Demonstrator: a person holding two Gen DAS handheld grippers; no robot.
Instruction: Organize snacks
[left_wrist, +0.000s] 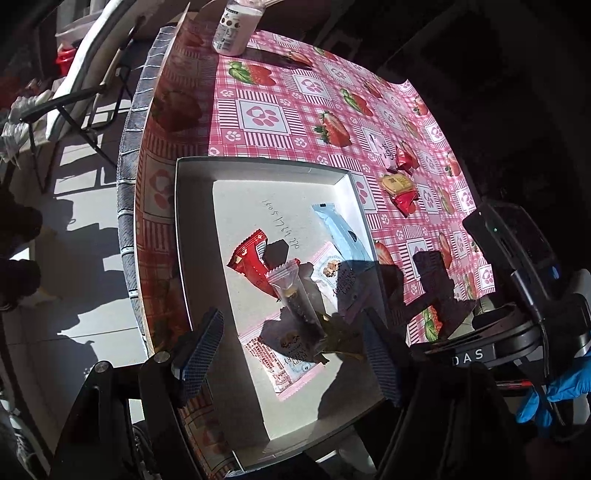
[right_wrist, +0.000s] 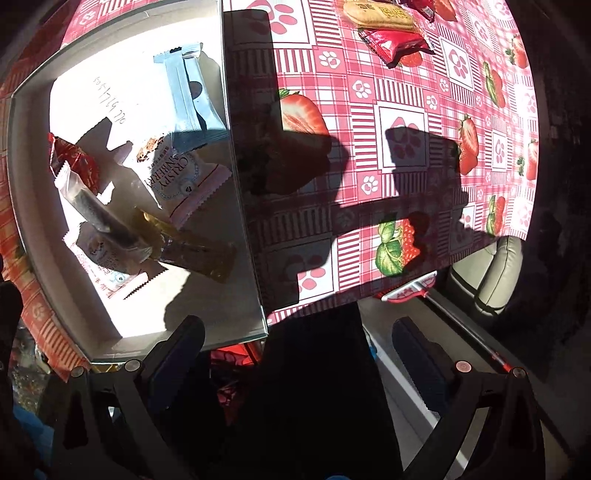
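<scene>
snacks lie in a white box (left_wrist: 192, 236) on the table (left_wrist: 280, 110): a red packet (left_wrist: 249, 260), a light blue bar (left_wrist: 341, 236), two crispy cranberry packets (left_wrist: 338, 280), a clear sachet (left_wrist: 295, 299) and a gold-wrapped bar (right_wrist: 192, 254). three more snacks (left_wrist: 399, 184) sit on the strawberry cloth beside the box. left gripper (left_wrist: 291, 354) hovers over the box, jaws wide apart, holding nothing. right gripper (right_wrist: 299, 354) at the table edge, also wide and empty

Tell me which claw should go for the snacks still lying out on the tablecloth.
Right, probably. The right claw hangs open and empty at the table edge beside the white box, on the side where the biscuit packet and red packet lie. The left claw is open over the box.
</scene>
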